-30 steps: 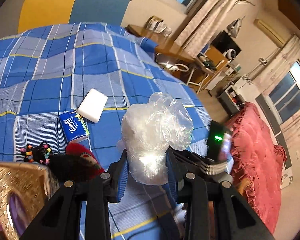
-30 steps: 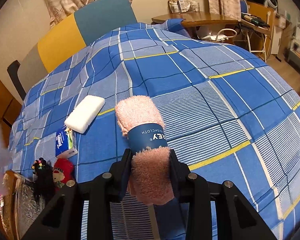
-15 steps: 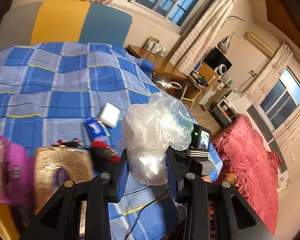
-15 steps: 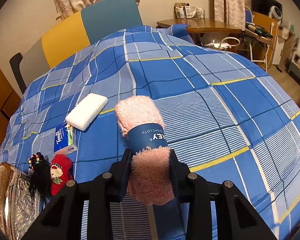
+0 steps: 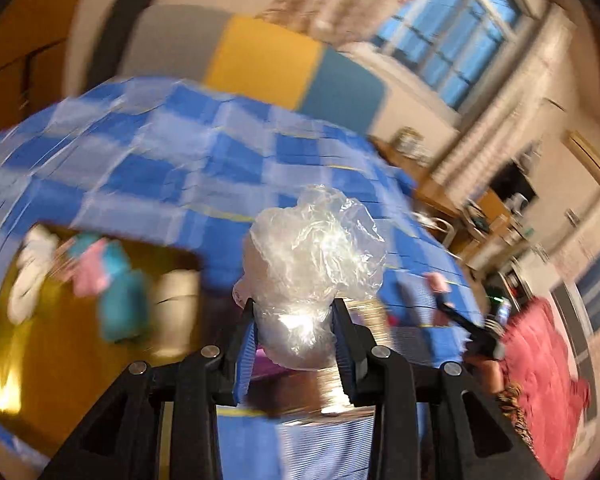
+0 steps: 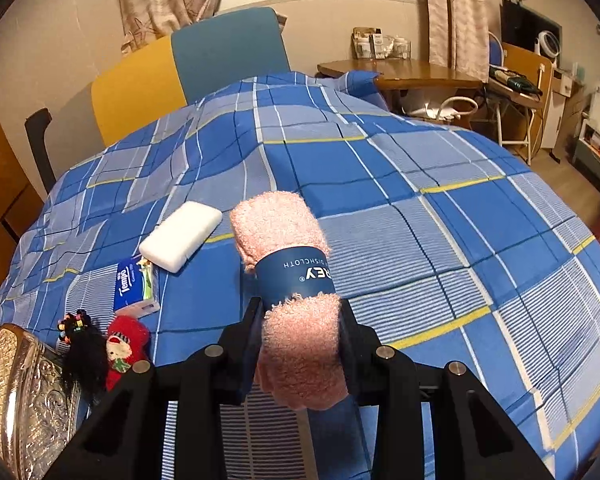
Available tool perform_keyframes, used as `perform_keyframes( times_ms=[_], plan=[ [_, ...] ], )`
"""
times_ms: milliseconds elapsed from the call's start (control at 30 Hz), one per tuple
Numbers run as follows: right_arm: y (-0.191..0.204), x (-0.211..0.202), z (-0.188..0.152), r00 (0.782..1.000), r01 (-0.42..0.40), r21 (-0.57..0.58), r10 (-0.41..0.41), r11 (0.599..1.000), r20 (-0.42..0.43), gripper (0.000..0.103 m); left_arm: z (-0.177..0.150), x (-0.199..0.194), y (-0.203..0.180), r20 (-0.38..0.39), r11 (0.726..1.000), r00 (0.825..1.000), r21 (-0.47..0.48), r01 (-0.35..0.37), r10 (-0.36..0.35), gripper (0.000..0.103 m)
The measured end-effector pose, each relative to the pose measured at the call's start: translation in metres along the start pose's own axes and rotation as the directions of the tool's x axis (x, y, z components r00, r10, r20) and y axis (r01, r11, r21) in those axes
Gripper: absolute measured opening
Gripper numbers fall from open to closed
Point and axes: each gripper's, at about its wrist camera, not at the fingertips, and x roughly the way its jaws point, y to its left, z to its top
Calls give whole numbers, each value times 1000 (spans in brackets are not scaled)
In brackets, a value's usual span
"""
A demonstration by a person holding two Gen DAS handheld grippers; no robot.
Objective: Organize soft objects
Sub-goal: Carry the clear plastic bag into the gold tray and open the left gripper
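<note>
Now the left tongs (image 5: pixel 296 334) pinch a crumpled clear plastic bag (image 5: pixel 314 264), its bulk billowing above the blue pads, held in the air over the near edge of the bed (image 5: pixel 172 168). That view is blurred; to the left lies a golden-brown box (image 5: pixel 60 344) with soft items in it, among them a pink piece (image 5: pixel 90 268), a turquoise piece (image 5: pixel 120 304) and a white piece (image 5: pixel 32 272), though their exact shapes cannot be made out. At the far right of the same view the right tongs appear small, with a pink tip showing. The right tongs (image 6: pixel 300 334) pinch a rolled pink dishcloth (image 6: pixel 296 280) wrapped in a dark blue paper band; the roll points away from the camera and sits above the blue plaid bedcover (image 6: pixel 420 208). On the bedcover to the left lies a white oblong pack (image 6: pixel 180 236), and just near it a blue tissue packet (image 6: pixel 134 286), the two touching or nearly so. Nearer still, a red plush toy (image 6: pixel 126 346) lies beside a black hair tie with coloured beads (image 6: pixel 78 344). A silver embossed box (image 6: pixel 24 392) sits at the near left corner. A yellow and teal headboard (image 6: pixel 180 68) stands at the far side.
</note>
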Motion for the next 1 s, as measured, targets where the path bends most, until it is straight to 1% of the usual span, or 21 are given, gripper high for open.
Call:
perform_keyframes(
  times_ms=[133,167,300,333,367,400,467,533,600,700,767,833,867,900,933,967,1000],
  plan=[
    [-2,0,-1,1000,22,1,-22,1000,18,35,-11,0,63,-44,991,996,-105,-87,82,34],
    [-1,-2,-2,999,43,-7,-43,999,31,35,-15,3,81,-59,985,992,-123,-117,111,34],
    [9,-9,-6,991,112,-65,-107,992,81,35,-28,16,130,-143,965,973,-165,-203,180,34],
    [12,-13,-7,989,122,-76,-114,990,97,35,-30,19,137,-162,962,968,-167,-216,189,34],
    [16,-19,-8,987,121,-79,-112,989,115,35,-33,24,149,-192,956,959,-169,-241,208,34],
    [18,-26,-9,986,116,-73,-106,991,131,35,-36,25,158,-198,952,956,-172,-252,217,34],
    [23,-40,-11,983,102,-58,-91,993,157,35,-40,31,175,-236,945,941,-164,-284,242,34],
    [30,-55,-15,983,80,-51,-70,996,170,35,-43,34,189,-245,938,934,-168,-304,259,34],
    [40,-71,-20,981,60,-57,-48,997,188,35,-44,36,198,-260,934,926,-156,-321,275,34],
    [57,-99,-28,975,25,-76,-8,997,221,35,-43,38,209,-273,930,919,-153,-334,285,35],
    [71,-118,-33,971,-1,-87,22,996,238,35,-43,34,213,-268,919,910,-151,-364,316,36],
    [85,-133,-37,966,-23,-104,49,994,253,36,-42,30,216,-272,896,885,-133,-423,377,40],
    [95,-141,-39,963,-39,-120,69,992,259,35,-43,26,215,-272,881,870,-124,-456,411,42],
    [102,-146,-40,961,-51,-131,84,990,262,35,-44,23,216,-271,862,850,-112,-494,452,43],
    [111,-152,-41,958,-66,-144,104,987,268,35,-44,21,216,-270,851,838,-104,-515,474,45],
    [122,-159,-41,953,-85,-157,126,984,276,36,-44,19,218,-269,846,834,-103,-523,482,46],
    [130,-164,-42,949,-102,-165,146,981,281,36,-46,14,222,-262,850,841,-114,-515,474,48]
  ],
)
